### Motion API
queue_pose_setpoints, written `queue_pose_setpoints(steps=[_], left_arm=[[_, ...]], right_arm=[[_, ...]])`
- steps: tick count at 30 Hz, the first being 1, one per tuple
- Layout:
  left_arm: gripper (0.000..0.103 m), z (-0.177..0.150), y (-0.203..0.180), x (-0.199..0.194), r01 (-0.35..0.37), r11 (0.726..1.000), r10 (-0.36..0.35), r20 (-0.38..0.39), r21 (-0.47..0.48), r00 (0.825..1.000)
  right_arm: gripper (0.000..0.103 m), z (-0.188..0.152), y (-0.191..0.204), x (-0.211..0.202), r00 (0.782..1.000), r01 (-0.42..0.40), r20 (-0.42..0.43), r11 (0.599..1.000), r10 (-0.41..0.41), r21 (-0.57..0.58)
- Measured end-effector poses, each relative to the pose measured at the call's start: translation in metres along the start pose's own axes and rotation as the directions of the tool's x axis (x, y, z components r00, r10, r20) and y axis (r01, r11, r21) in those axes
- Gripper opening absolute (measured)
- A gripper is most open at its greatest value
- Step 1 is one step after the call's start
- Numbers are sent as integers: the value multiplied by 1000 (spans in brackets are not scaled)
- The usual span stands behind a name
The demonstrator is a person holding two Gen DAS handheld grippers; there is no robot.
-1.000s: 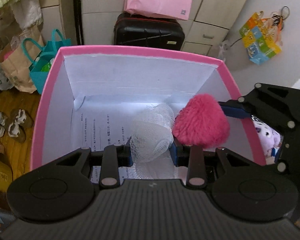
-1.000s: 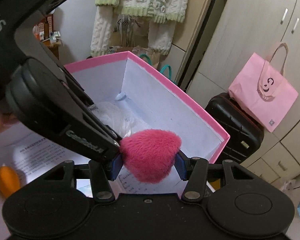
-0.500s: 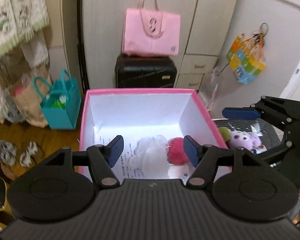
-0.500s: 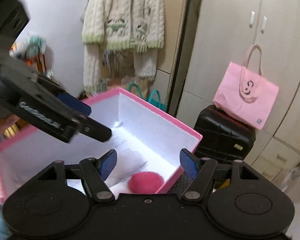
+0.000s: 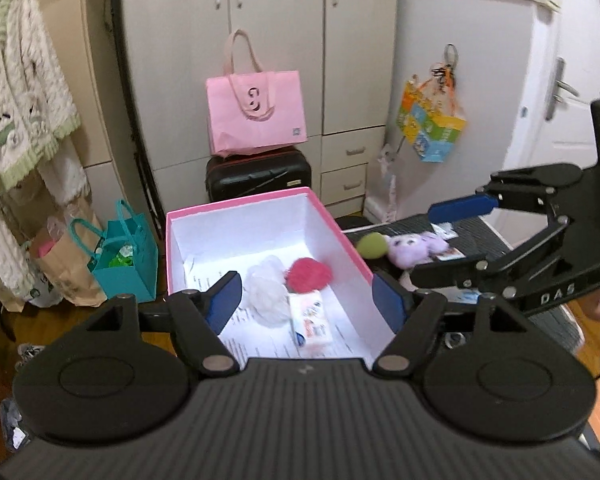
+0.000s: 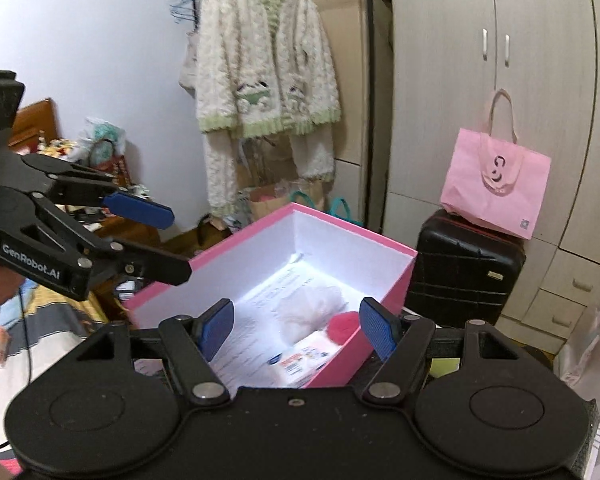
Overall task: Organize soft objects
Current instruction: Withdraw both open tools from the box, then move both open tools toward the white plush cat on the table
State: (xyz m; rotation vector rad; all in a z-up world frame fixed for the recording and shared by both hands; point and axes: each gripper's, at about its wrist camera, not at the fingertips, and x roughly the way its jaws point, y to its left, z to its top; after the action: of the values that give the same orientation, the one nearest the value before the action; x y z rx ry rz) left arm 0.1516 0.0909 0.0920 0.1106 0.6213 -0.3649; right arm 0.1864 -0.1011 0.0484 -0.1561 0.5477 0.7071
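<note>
Left gripper (image 5: 307,300): black frame, blue ribbed pads, jaws apart and bare, having just been opening. Right gripper (image 6: 296,327): same build, jaws apart, nothing between them, widened a moment ago.

Box (image 5: 260,201): rectangular card, pink outside and along the rim, white inside, open at the top, printed paper lining its floor. It lies ahead of and below both pairs of jaws, its rim clear all round.

Contents, all ahead of the left jaws:
- White mesh puff (image 5: 267,291), gauzy and crumpled, near the middle of the floor.
- Pink plush ball (image 5: 309,275), round, shaggy, touching the puff's right side.
- Tissue pack (image 5: 311,318), flat, glossy printed wrap, nearest the jaws.

Outside the box, right of the left jaws, on a dark ribbed surface:
- Green ball (image 5: 371,245), fuzzy, just beside the box wall.
- Purple plush toy (image 5: 415,247), lying down, touching the ball.

Beyond the box: black hard-shell suitcase (image 5: 259,173), a pink paper bag (image 5: 256,112) on top of it.
</note>
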Motion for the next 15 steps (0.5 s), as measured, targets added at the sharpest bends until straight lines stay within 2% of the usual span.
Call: queue_pose_setpoints(steps=[4, 9, 15], left_arm=[[77, -9, -20, -22, 26, 998, -26, -5, 49, 1000], [86, -22, -45, -42, 67, 992, -68, 8, 107, 998], [89, -38, -73, -43, 119, 978, -118, -14, 173, 993]], right_arm=[[74, -6, 15, -31, 999, -8, 37, 1000, 9, -26], [74, -18, 27, -63, 994, 51, 96, 998, -46, -45], [74, -41, 25, -85, 992, 70, 102, 997, -67, -17]])
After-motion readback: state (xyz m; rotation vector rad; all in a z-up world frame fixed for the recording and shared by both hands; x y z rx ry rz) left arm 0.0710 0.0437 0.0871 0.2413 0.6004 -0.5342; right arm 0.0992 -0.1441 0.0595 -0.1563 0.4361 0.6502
